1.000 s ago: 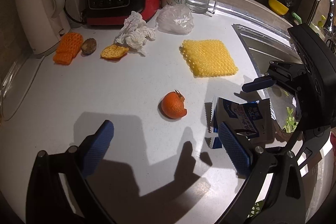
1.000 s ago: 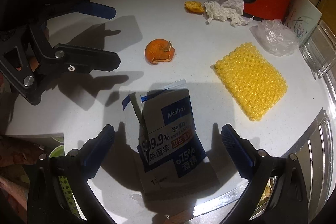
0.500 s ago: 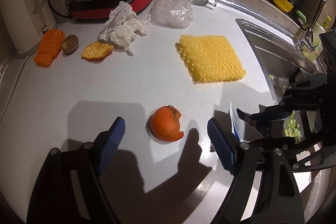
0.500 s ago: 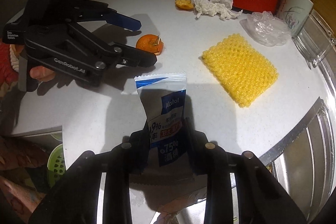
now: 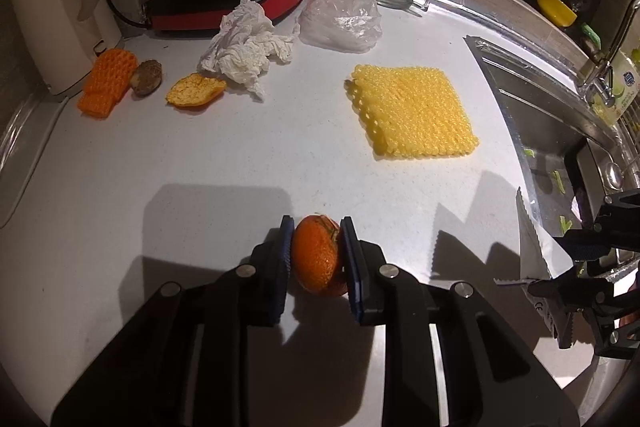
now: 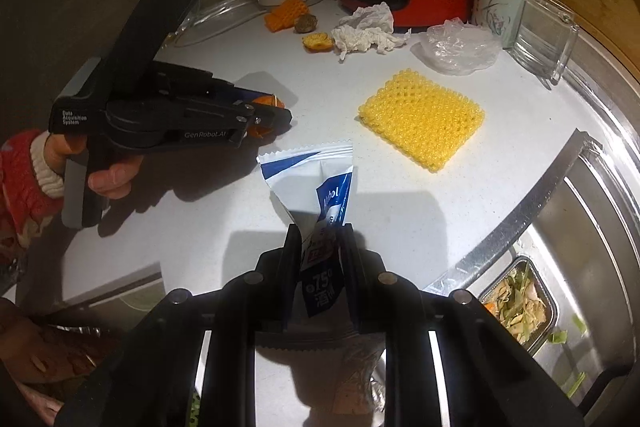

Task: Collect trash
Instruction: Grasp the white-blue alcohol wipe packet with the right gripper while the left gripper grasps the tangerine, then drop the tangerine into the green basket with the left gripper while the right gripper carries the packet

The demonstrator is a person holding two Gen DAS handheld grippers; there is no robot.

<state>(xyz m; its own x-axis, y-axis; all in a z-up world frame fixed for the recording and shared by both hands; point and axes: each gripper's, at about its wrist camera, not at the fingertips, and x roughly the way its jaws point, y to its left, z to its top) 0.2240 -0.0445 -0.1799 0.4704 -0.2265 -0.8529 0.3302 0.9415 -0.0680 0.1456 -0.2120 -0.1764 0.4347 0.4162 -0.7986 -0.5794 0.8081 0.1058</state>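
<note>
On the white bench point(image 5: 120, 187), the left gripper point(image 5: 316, 251) is closing, its pads against a peeled orange point(image 5: 316, 259). Behind lie orange netting point(image 5: 106, 81), a peel point(image 5: 196, 91), crumpled tissue point(image 5: 248, 47) and yellow foam mesh point(image 5: 412, 111). Rightward, the right gripper point(image 6: 320, 255) is closing on a wipe packet point(image 6: 320, 195), near the sink point(image 6: 580, 227).

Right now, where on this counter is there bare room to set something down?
Bare counter lies open left of the yellow foam net, in front of the orange peel piece. It is crowded at the back by the crumpled tissue and plastic bag.
</note>
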